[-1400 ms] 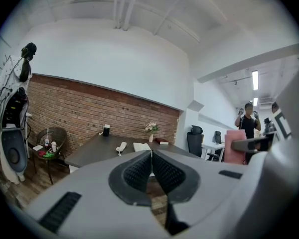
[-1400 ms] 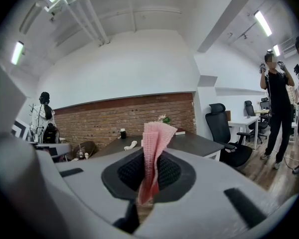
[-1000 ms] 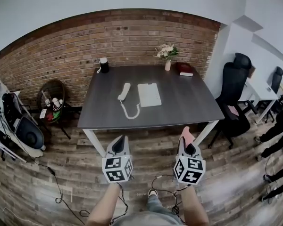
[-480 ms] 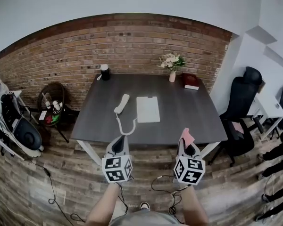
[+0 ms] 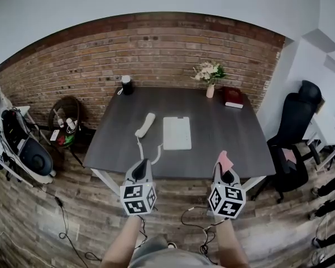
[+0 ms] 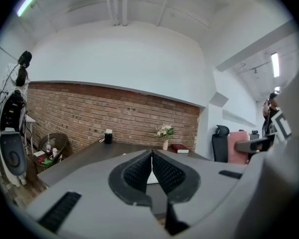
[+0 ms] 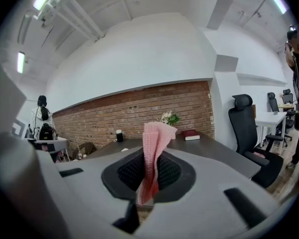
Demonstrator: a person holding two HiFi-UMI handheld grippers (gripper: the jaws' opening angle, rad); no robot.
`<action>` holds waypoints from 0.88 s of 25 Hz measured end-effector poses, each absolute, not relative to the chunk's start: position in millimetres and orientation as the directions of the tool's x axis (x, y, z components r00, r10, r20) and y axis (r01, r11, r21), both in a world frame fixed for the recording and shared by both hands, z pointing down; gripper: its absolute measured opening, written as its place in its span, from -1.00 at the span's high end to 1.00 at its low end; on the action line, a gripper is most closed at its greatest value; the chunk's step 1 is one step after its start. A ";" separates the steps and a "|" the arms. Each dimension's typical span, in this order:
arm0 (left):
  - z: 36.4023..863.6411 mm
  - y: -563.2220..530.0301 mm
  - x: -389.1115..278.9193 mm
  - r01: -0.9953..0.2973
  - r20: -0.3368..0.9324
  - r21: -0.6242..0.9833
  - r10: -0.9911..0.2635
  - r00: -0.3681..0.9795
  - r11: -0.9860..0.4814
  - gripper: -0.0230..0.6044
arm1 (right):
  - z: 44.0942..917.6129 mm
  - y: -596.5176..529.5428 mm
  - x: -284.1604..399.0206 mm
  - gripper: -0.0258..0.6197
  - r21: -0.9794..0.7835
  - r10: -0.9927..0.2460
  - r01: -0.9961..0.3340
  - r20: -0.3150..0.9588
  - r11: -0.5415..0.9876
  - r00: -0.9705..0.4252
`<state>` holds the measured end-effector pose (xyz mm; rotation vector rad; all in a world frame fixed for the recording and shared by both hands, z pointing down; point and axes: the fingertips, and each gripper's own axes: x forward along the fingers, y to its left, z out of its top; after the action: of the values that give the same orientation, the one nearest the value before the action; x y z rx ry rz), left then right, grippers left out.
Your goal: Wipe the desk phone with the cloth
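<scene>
The surface (image 5: 229, 133) has drawn closer in the head view over the last second. Earlier a strip of wooden floor showed between its near edge and the two tongs; now their tips overlap that edge. The office chair (image 5: 296, 113) has slid off toward the right of the view. So the person is walking up to the work, and both tools ride in front at much the same place in the view as before.

The left tongs (image 5: 139, 171) are closed tip to tip with nothing between them. The right tongs (image 5: 225, 173) are clamped on the pink cloth (image 5: 224, 162), which stands up out of the jaws in a folded peak, held as it was a second ago.

The desk phone (image 5: 177, 133) lies flat near the middle of the surface. Its handset (image 5: 146, 125) is off the base, just to the left, and the coiled cord (image 5: 149, 149) trails toward the near edge. Nothing on the surface has moved.

The wiping has not begun; this is the approach. The cloth is well short of the phone, so a forward reach with the right tool likely comes next. The empty left one is free to steady the base or lift the handset.
</scene>
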<state>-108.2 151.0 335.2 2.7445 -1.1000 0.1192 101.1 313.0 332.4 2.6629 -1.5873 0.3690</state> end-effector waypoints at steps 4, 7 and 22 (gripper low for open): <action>344.2 140.0 -99.1 -0.694 0.161 0.142 -0.675 0.720 -0.706 0.91 | 344.2 304.0 109.0 0.85 -0.107 -0.861 -0.868 0.236 -0.485 0.451; 352.5 129.0 -88.9 -0.696 0.169 0.148 -0.676 0.718 -0.703 0.91 | 351.9 294.7 118.2 0.85 -0.099 -0.857 -0.868 0.250 -0.486 0.451; 347.4 1.0 -2.3 -0.671 0.142 0.171 -0.655 0.742 -0.722 0.91 | 339.2 177.8 197.3 0.85 -0.048 -0.841 -0.857 0.230 -0.512 0.490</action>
<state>-2.3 1.0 347.4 2.7311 -1.0533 0.1058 197.3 177.8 339.2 2.6481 -1.5121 0.3452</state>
